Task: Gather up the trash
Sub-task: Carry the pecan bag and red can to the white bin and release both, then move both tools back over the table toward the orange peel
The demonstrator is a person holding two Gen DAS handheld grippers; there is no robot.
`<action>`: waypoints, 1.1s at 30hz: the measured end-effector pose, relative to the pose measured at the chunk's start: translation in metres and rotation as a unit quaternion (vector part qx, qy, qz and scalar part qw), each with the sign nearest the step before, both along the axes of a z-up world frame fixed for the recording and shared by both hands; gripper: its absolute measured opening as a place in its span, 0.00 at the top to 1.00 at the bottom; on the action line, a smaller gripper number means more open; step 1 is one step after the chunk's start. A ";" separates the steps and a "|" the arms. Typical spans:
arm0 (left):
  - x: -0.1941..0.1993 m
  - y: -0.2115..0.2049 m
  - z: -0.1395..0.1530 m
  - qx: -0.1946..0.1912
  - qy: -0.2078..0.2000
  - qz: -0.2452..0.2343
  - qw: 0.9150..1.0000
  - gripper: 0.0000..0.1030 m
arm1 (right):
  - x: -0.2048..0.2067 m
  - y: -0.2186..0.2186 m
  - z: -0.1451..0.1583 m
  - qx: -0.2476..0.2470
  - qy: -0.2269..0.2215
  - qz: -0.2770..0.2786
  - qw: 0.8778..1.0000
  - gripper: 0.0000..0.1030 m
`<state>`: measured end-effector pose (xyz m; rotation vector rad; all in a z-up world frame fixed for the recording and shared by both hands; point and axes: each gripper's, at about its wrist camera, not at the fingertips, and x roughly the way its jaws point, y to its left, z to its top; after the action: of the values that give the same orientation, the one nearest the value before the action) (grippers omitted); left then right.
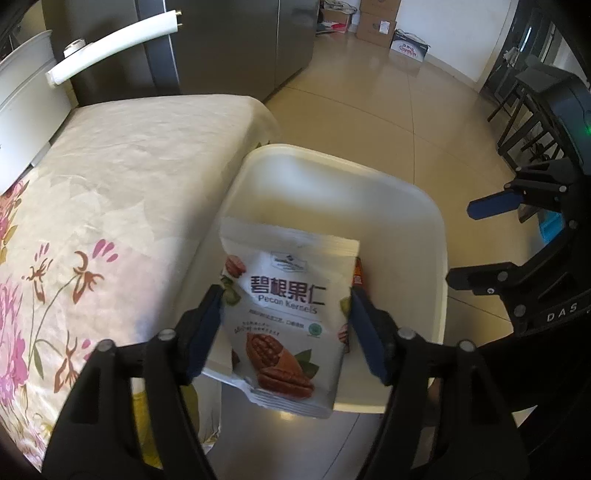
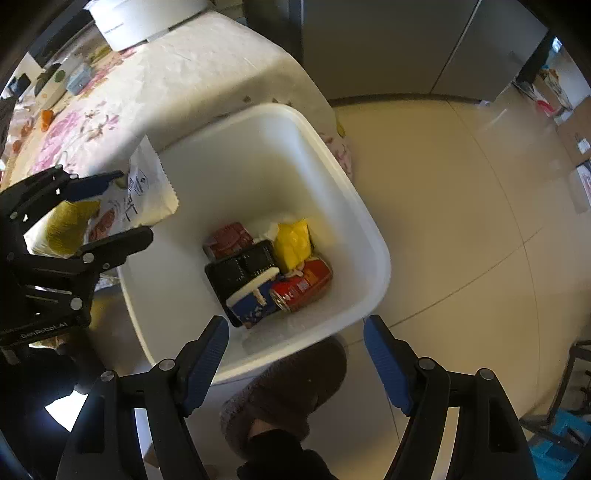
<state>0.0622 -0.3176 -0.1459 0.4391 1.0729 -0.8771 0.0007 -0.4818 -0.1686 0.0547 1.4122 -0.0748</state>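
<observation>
My left gripper [image 1: 286,306] is shut on a white pecan kernels bag [image 1: 288,317] and holds it over the near rim of the white trash bin [image 1: 424,221]. In the right wrist view the bag [image 2: 142,192] hangs at the bin's left edge [image 2: 258,110], held by the left gripper [image 2: 127,201]. The bin holds a red can [image 2: 304,284], a yellow wrapper [image 2: 293,242], a black tray [image 2: 240,269], a blue-and-white packet [image 2: 251,301] and a red packet [image 2: 229,240]. My right gripper [image 2: 295,339] is open and empty above the bin's near rim; it also shows in the left wrist view [image 1: 476,243].
The bin stands on the tiled floor [image 2: 461,203] beside a table with a floral cloth [image 1: 110,192]. Small items [image 2: 77,79] lie on the table's far end. A brown slipper [image 2: 291,387] is by the bin. Cardboard boxes [image 1: 376,22] and a dark chair [image 1: 524,96] stand further off.
</observation>
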 end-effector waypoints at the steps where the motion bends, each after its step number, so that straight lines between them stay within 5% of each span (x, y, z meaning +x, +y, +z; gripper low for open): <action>1: 0.002 -0.001 -0.001 0.005 -0.003 0.005 1.000 0.18 | -0.001 -0.001 -0.001 -0.001 0.003 -0.001 1.000 0.25; 4: 0.007 0.002 0.000 0.012 -0.007 0.020 1.000 0.09 | -0.002 -0.001 -0.004 -0.002 0.008 -0.001 1.000 0.25; 23: 0.007 0.044 0.019 0.044 0.019 0.033 0.998 0.09 | 0.011 0.014 -0.001 -0.010 0.012 0.021 1.000 0.24; 33: 0.030 0.129 0.041 0.045 0.054 0.130 0.989 0.09 | 0.042 0.081 0.016 -0.020 0.004 0.107 0.994 0.24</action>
<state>0.0920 -0.1884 -0.1051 0.3207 1.2426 -0.6282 0.0425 -0.4009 -0.1524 -0.1303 1.4154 0.0728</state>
